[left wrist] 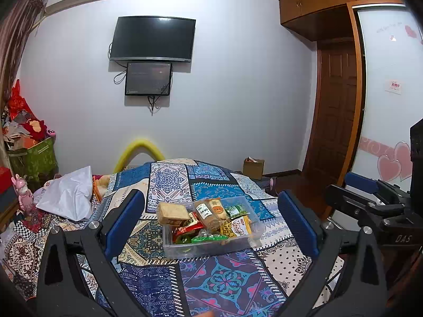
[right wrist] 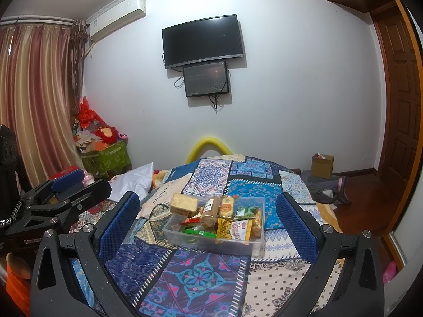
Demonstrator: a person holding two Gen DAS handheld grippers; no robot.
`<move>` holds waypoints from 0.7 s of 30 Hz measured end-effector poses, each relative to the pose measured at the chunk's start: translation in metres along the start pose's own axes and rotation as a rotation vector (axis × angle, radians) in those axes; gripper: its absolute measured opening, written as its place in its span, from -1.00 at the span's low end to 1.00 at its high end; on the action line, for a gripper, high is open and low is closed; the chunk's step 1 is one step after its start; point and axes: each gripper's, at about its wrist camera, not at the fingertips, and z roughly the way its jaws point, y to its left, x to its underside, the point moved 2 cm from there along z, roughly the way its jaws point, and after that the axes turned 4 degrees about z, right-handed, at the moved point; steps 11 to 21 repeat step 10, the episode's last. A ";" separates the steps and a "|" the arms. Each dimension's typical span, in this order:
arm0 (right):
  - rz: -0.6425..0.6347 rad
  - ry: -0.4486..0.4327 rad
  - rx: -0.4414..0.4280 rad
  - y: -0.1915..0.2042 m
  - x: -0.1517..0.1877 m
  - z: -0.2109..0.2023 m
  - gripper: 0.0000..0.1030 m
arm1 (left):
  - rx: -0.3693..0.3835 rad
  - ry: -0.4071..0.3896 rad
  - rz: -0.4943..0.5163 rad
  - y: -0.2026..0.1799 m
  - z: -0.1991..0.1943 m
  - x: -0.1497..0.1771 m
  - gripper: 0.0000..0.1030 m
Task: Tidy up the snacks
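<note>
- Sitting on the bed covered by a blue patchwork quilt with geometric and floral panels (left wrist: 169,182), a clear rectangular plastic bin (left wrist: 211,245) is holding a heap of wrapped snacks.
- Leaning over the bin's far left corner, a pale square cracker pack in clear wrap (left wrist: 173,213) is resting partly above the rim.
- Lying beside it, a long brown biscuit pack with an orange round label (left wrist: 211,211) is pointing toward the far wall.
- Filling the near part of the bin, a yellow snack bag with a white and red label (right wrist: 234,229), a red packet (left wrist: 190,227) and a green packet (left wrist: 208,237) are crowding together.
- Hovering above the quilt with its blue-padded fingers spread wide apart and gripping nothing, the left tool (left wrist: 211,222) is framing the bin.
- Hanging likewise with fingers wide apart and empty, the right tool (right wrist: 208,218) is facing the same bin from just beside the left one.
- Hanging on the white wall beyond, a black flat television (right wrist: 202,41) is showing a dark screen.
</note>
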 end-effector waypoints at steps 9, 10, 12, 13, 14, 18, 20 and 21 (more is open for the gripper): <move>0.001 0.010 0.004 -0.001 0.002 0.003 1.00 | 0.023 0.010 -0.003 0.001 0.003 0.003 0.99; 0.002 0.012 0.006 -0.001 0.002 0.004 1.00 | 0.026 0.012 -0.003 0.001 0.003 0.003 0.99; 0.002 0.012 0.006 -0.001 0.002 0.004 1.00 | 0.026 0.012 -0.003 0.001 0.003 0.003 0.99; 0.002 0.012 0.006 -0.001 0.002 0.004 1.00 | 0.026 0.012 -0.003 0.001 0.003 0.003 0.99; 0.002 0.012 0.006 -0.001 0.002 0.004 1.00 | 0.026 0.012 -0.003 0.001 0.003 0.003 0.99; 0.002 0.012 0.006 -0.001 0.002 0.004 1.00 | 0.026 0.012 -0.003 0.001 0.003 0.003 0.99; 0.002 0.012 0.006 -0.001 0.002 0.004 1.00 | 0.026 0.012 -0.003 0.001 0.003 0.003 0.99; 0.002 0.012 0.006 -0.001 0.002 0.004 1.00 | 0.026 0.012 -0.003 0.001 0.003 0.003 0.99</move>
